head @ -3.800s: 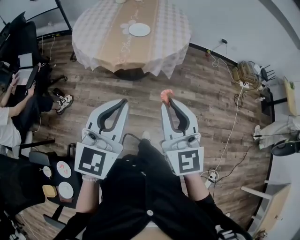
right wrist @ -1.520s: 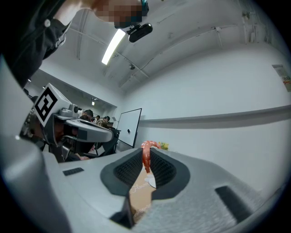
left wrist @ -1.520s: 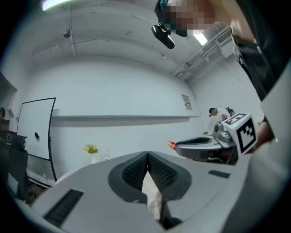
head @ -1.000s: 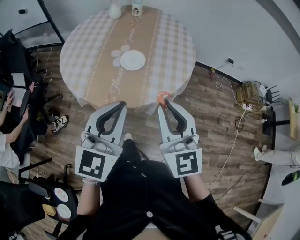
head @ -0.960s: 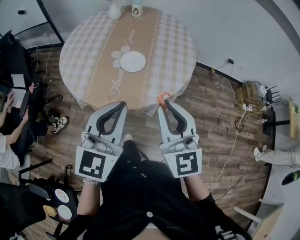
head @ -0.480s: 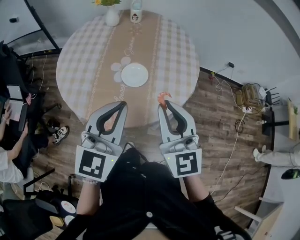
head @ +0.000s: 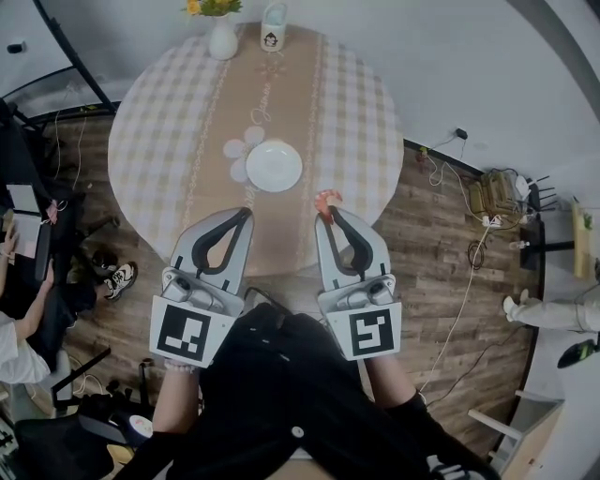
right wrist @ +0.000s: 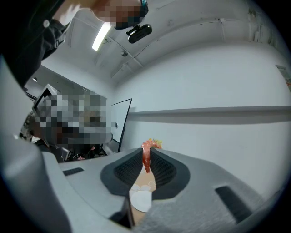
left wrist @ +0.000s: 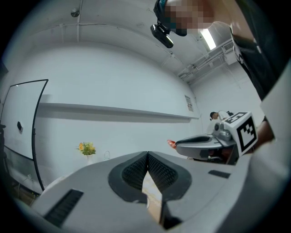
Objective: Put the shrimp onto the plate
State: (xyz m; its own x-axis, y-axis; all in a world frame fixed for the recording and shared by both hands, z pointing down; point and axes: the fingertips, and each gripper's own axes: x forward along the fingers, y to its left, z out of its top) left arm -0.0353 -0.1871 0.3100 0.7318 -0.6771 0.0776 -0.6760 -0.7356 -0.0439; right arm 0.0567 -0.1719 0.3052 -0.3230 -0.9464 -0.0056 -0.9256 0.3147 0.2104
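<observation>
A small orange-red shrimp [head: 324,200] sticks out past the tips of my right gripper [head: 328,212], which is shut on it; in the right gripper view the shrimp [right wrist: 146,156] hangs pinched between the dark pads. The white plate [head: 274,166] lies on the tan runner of the round checked table [head: 169,112], a little ahead and to the left of the shrimp. It also shows low between the right jaws as a white plate [right wrist: 140,200]. My left gripper [head: 246,215] is shut and holds nothing, level with the right one over the table's near edge.
A white vase of yellow flowers [head: 221,37] and a small jar [head: 273,22] stand at the table's far edge. Seated people and chairs [head: 28,281] are at the left. Cables and a power strip [head: 487,202] lie on the wood floor at the right.
Over the frames the table has come nearer and lower in the head view. Both grippers now reach over its near edge, the right one still holding the shrimp.
</observation>
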